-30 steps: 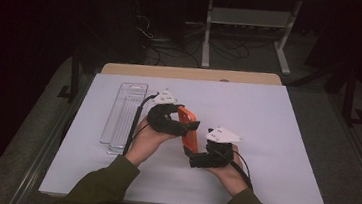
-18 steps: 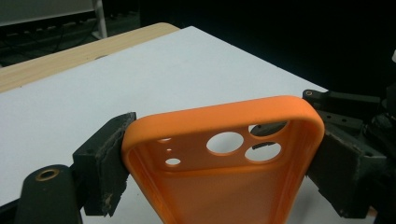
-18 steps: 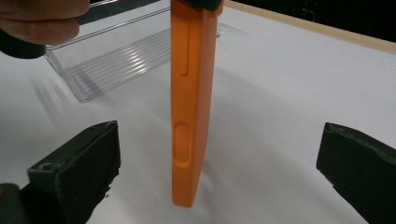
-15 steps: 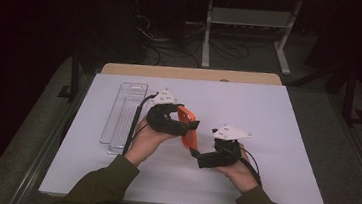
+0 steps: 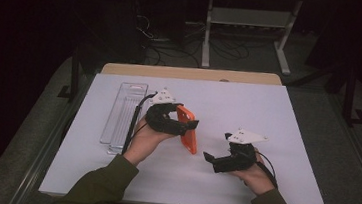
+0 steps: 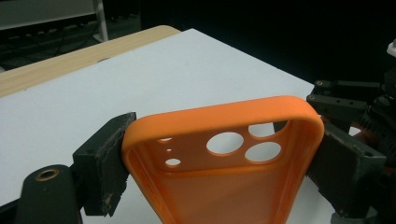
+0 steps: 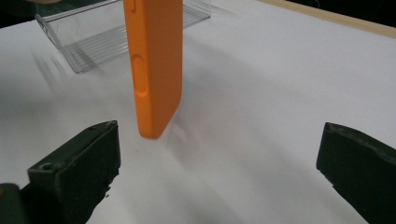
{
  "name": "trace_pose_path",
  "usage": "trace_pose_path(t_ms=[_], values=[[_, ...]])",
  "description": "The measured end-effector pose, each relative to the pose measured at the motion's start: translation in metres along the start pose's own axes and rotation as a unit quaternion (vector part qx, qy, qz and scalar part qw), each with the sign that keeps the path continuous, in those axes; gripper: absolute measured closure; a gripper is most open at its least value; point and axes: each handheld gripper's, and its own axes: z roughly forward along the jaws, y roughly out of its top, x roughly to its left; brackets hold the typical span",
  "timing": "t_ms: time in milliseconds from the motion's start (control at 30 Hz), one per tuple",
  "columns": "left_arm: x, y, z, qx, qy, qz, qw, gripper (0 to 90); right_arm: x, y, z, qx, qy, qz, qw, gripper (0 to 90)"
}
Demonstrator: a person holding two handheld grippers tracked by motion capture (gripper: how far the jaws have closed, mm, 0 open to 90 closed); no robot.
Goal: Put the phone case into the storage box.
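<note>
**Orange case clamped on the left, right gripper gaping**

The left gripper is clamping the orange phone case across its 2 long edges, holding it on edge above the white surface. At its 4 o'clock, the right gripper is standing wide and holding nothing. A clear plastic tray is lying at 9 o'clock.

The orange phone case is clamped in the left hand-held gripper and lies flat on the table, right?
Not quite: the orange phone case is clamped in the left hand-held gripper, but it hangs upright above the table, as the right gripper view shows.
</note>
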Motion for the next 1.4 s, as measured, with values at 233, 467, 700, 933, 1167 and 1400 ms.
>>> trace_pose_path(t_ms=[233, 467, 700, 933, 1167, 1400], values=[[0.0, 0.001, -0.002, 0.0, 0.0, 0.004, 1.0, 15.3, -0.005, -0.01, -0.011, 0.001, -0.005, -0.001, 1.0, 0.0], [0.001, 0.001, -0.002, -0.004, 0.001, 0.006, 1.0, 15.3, -0.01, -0.022, -0.02, 0.003, -0.008, -0.004, 1.0, 0.0], [0.0, 0.001, -0.003, -0.004, 0.0, 0.008, 1.0, 15.3, -0.015, -0.032, -0.029, 0.005, -0.016, -0.004, 0.9999, 0.0], [0.002, 0.002, -0.004, -0.006, -0.003, 0.011, 0.9999, 15.3, -0.021, -0.04, -0.034, 0.014, -0.02, 0.007, 0.9997, 0.0], [0.002, 0.004, -0.006, -0.006, -0.005, 0.017, 0.9998, 15.2, -0.022, -0.04, -0.033, 0.011, -0.019, 0.009, 0.9997, 0.0], [0.005, 0.007, -0.009, -0.006, -0.007, 0.018, 0.9998, 15.2, -0.022, -0.039, -0.033, 0.009, -0.019, 0.01, 0.9997, 0.0]])
